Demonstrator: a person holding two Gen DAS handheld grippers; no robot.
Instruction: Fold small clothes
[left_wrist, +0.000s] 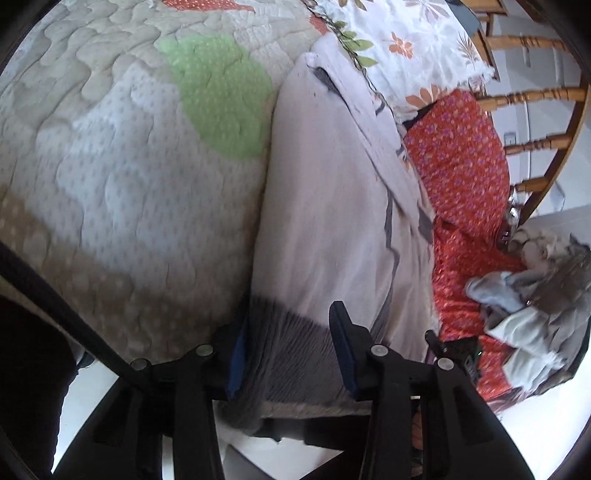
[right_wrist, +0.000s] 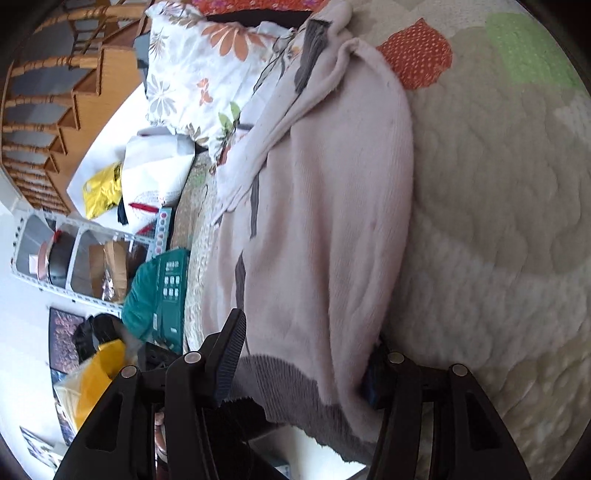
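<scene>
Your 2 grippers angle down at the quilt (left_wrist: 110, 166). The left gripper (left_wrist: 291, 354) and right gripper (right_wrist: 299, 369) each pinch the pale sweater's (left_wrist: 332, 203) grey hem.

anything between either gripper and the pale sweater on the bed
Nothing visible. The left gripper and right gripper each already straddle the grey ribbed hem of the pale sweater, with the cloth between their fingers. The quilt beside it lies bare.
</scene>
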